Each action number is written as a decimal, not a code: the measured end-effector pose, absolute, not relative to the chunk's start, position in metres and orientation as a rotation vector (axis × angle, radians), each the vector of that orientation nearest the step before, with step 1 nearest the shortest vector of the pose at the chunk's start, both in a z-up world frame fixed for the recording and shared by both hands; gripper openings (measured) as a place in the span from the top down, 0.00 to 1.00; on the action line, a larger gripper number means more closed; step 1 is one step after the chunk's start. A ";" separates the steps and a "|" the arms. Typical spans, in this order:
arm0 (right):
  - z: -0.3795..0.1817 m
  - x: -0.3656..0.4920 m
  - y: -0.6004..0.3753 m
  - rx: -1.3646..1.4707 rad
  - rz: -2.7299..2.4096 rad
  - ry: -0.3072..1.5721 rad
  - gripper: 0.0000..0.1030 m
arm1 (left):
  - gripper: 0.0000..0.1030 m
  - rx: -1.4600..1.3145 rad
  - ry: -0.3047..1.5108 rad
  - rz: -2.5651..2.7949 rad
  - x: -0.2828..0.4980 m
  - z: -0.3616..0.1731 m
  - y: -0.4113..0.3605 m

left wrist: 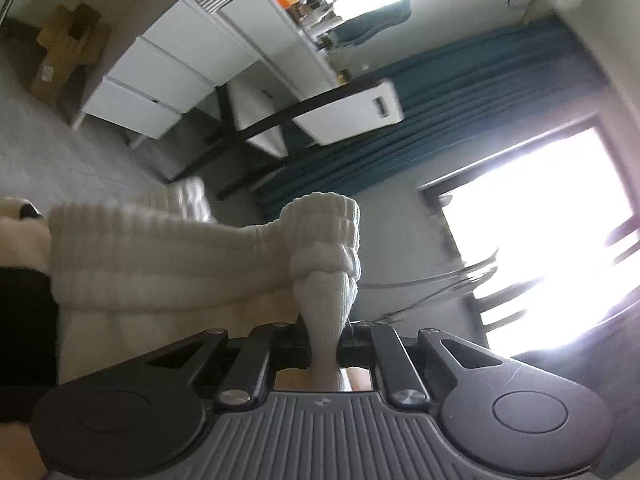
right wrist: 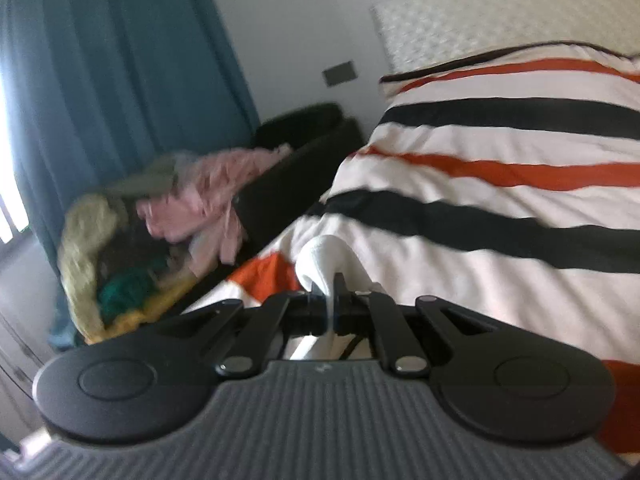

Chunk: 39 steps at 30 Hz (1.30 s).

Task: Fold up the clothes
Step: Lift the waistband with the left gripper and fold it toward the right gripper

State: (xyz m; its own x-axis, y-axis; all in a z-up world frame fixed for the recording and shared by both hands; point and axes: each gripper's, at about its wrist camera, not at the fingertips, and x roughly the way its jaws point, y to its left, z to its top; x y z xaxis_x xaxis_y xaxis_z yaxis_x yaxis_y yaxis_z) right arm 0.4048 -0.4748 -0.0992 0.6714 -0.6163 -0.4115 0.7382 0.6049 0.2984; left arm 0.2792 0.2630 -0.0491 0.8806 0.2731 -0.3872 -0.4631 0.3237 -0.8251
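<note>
the left hand-held gripper [left wrist: 325, 344], black metal at lower centre, is clamped on a bunched fold of the cream ribbed knit garment [left wrist: 168, 264], which spreads toward the frame's left. the right hand-held gripper [right wrist: 330, 312] pinches a thin white fold of the same fabric [right wrist: 320, 258] at lower centre, above the bed's soft striped orange, black and white duvet [right wrist: 500, 152]. a blurred heap of pink and yellow clothes [right wrist: 168, 216] lies at left.

One white ribbed garment [left wrist: 168, 256]; two hand-held grippers [left wrist: 325, 344] [right wrist: 330, 304]; three desk drawers [left wrist: 160, 80].
</note>
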 end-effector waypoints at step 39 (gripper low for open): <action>-0.198 0.179 -0.425 1.138 -0.339 0.298 0.28 | 0.25 -1.252 0.594 0.197 0.208 -0.110 0.238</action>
State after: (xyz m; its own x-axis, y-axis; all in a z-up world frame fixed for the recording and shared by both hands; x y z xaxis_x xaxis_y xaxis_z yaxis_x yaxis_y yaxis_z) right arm 0.1789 -0.4245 -0.1980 0.9103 -0.1114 -0.3986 0.4097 0.3789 0.8298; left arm 0.2079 0.2379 -0.1104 0.8341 -0.1758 -0.5228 -0.4538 0.3198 -0.8317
